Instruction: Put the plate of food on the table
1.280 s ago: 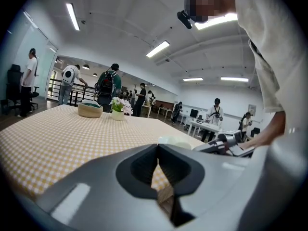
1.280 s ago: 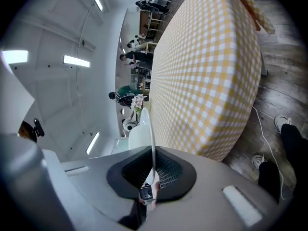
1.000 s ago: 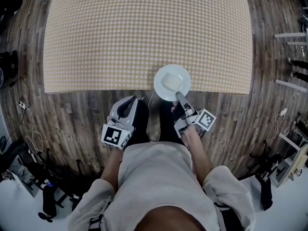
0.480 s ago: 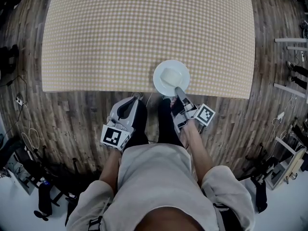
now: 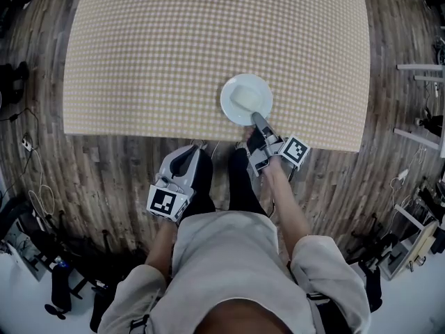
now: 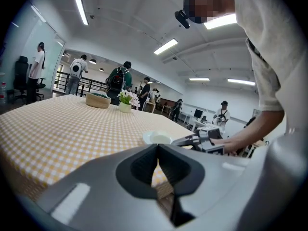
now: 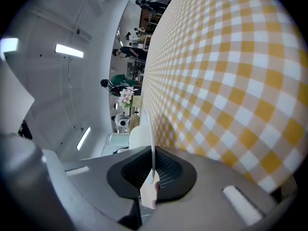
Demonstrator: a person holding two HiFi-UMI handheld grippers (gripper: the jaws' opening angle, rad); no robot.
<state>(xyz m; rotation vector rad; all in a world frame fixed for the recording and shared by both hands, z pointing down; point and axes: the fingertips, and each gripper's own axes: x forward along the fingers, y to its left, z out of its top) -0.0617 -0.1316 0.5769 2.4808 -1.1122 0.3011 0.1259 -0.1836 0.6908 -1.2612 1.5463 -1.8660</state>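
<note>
The wood-plank floor (image 5: 104,165) spreads round a wide table (image 5: 174,47) whose top is checked yellow and white. The person (image 5: 229,270), in a pale shirt, stands at the table's near edge, right of its middle, with both arms held out in front. The left gripper (image 5: 197,147) hangs over the floor just short of that near edge, left of the plate and apart from it. Its fingers are pressed together with nothing between them. The right gripper (image 5: 256,120) reaches over the near edge, and its fingers are closed narrow on the near rim of the plate (image 5: 229,92). The right gripper view shows that rim edge-on, as a thin white line pinched between the pads. The white plate lies wholly over the checked top, close to the near edge and right of centre, with a pale slab of food (image 5: 245,98) in its middle. Whether its underside touches the table cannot be told. Towards the far side of the table stand a shallow woven basket (image 6: 98,100) and, just right of it, a small pot of white flowers (image 6: 126,101). Beyond them, in the left gripper view, several people (image 6: 118,78) stand small in the background.
</note>
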